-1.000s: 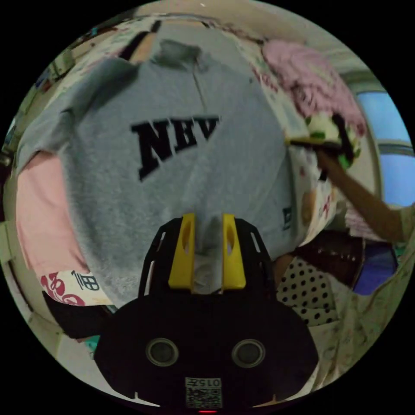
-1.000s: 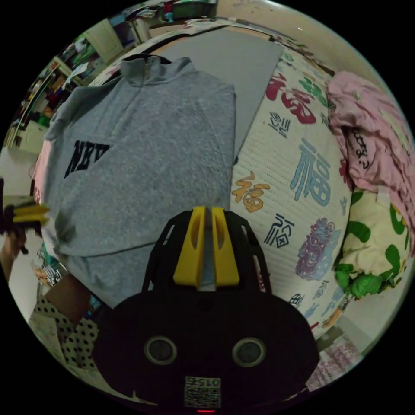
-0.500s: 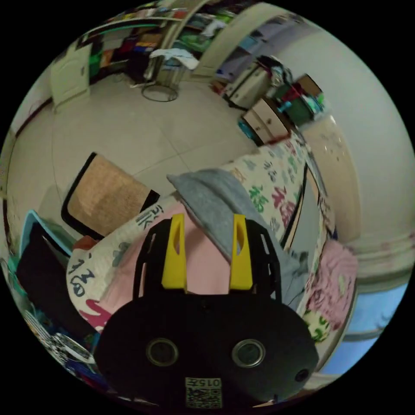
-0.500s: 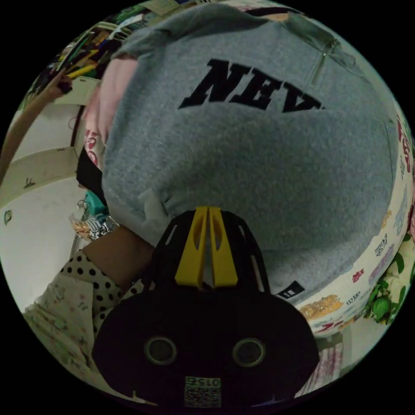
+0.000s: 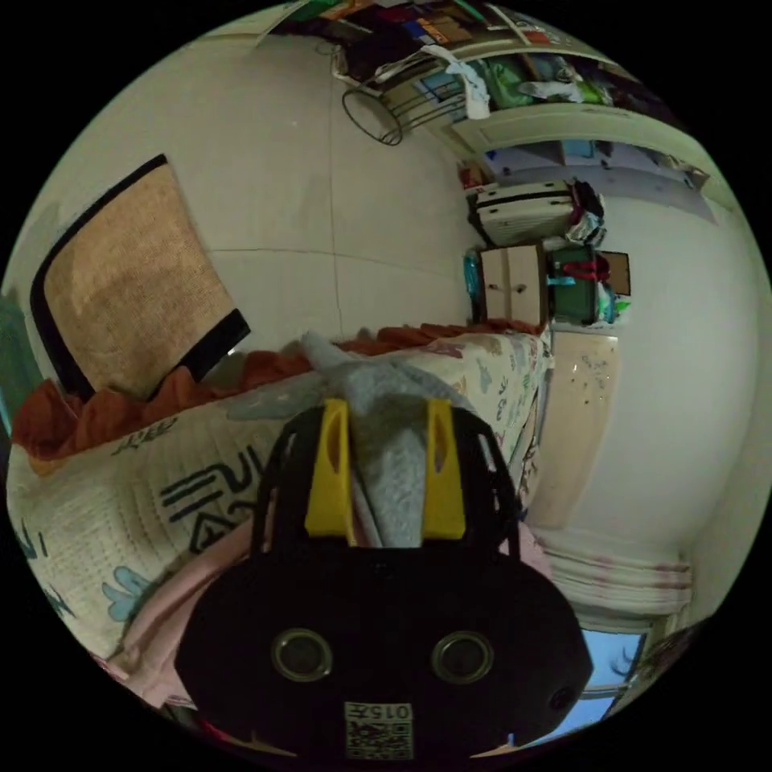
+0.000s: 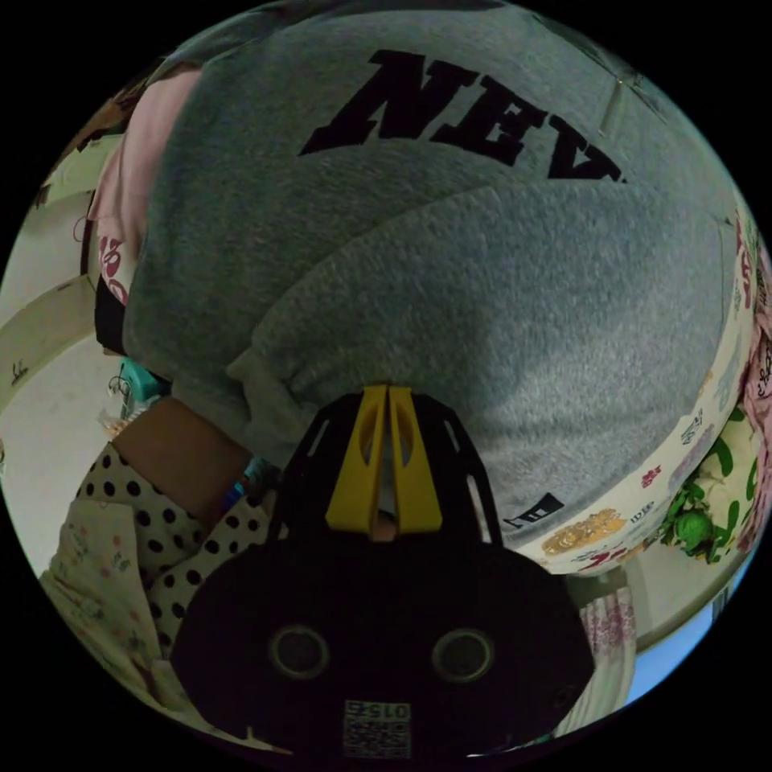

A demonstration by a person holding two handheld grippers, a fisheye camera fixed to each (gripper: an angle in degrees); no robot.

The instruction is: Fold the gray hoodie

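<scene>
The one gray fleece hoodie with black block lettering (image 6: 450,265) lies spread on a bed covered by a cream quilt printed with coloured characters (image 5: 121,482), a pink garment (image 6: 129,177) under its far left edge. There are two tongs. The left tongs (image 5: 384,470) stand parted around a bunched gray sleeve or corner of the hoodie (image 5: 386,450); whether the jaws actually press it I cannot tell. The right tongs (image 6: 384,462) are nearly closed at the near hem, seemingly pinching a thin fold of fabric. The fleece looks soft, thick and limp, light enough to lift by an edge yet prone to sagging, so cuffs, hem corners and shoulder seams seem the best holds.
</scene>
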